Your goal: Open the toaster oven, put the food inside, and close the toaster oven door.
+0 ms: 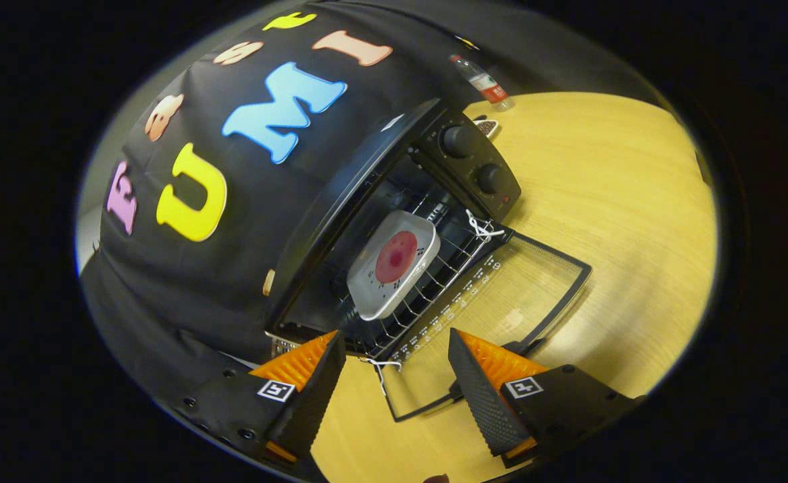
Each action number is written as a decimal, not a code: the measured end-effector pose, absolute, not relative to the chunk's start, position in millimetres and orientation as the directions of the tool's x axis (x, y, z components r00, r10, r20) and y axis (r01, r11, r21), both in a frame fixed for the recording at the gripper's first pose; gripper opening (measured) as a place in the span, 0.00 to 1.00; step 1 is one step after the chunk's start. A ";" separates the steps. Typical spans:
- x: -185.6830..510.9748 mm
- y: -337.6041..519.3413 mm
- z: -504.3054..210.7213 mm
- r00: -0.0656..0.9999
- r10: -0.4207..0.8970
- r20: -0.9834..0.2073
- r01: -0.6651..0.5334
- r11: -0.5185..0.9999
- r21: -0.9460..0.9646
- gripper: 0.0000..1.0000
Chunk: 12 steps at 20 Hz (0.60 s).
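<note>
A black toaster oven stands on the wooden table with its glass door swung down flat. Inside, on the wire rack, rests a white square plate carrying a round red piece of food. My gripper is open, tilted, and hovers just in front of the oven's mouth with nothing between its fingers. One finger sits by the oven's corner, the other over the lowered door near its handle.
Two control knobs sit on the oven's panel. A plastic bottle with a red label stands beyond the oven on the wooden table. White string is tied at the door hinges. The black cloth wall rises behind.
</note>
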<state>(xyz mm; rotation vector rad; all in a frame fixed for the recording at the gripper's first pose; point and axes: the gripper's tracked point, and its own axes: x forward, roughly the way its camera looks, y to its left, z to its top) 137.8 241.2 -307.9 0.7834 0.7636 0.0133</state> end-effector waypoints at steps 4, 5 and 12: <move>114.9 238.4 -308.3 0.724 0.271 -0.635 0.165 0.825 0.541 0.98; 110.1 238.7 -308.3 0.721 0.270 -0.638 0.138 0.847 0.514 0.98; 83.5 230.0 -330.1 0.661 0.239 -0.712 -0.039 0.958 0.286 0.98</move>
